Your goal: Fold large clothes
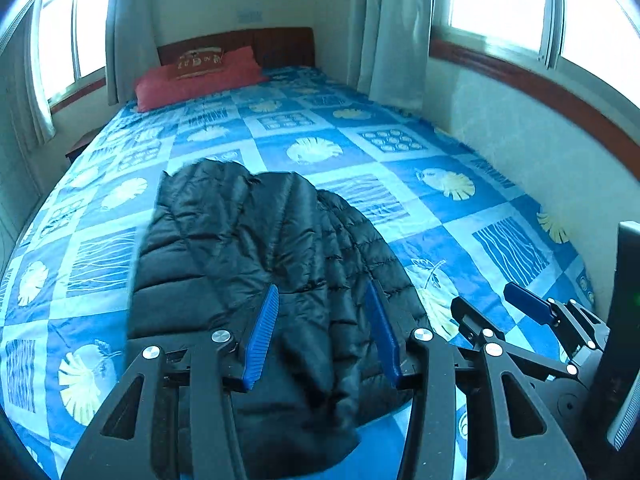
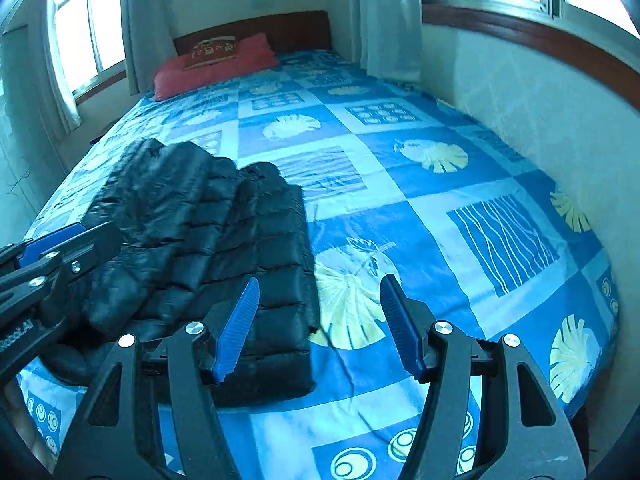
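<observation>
A black quilted puffer jacket (image 1: 248, 256) lies folded in a bundle on the blue patterned bedspread (image 1: 400, 160), near the foot of the bed. My left gripper (image 1: 324, 304) is open and empty, hovering just above the jacket's near part. My right gripper (image 2: 318, 298) is open and empty, to the right of the jacket (image 2: 208, 240), over its right edge and the bedspread (image 2: 440, 200). The right gripper also shows in the left wrist view (image 1: 492, 304), and the left gripper shows at the left edge of the right wrist view (image 2: 60, 244).
A red pillow (image 1: 200, 76) lies at the head of the bed against a dark wooden headboard (image 1: 280, 44). A wall with a wooden rail (image 1: 540, 92) runs along the bed's right side. Curtained windows (image 1: 72, 32) stand at left and right. A dark upright object (image 1: 624, 320) is at far right.
</observation>
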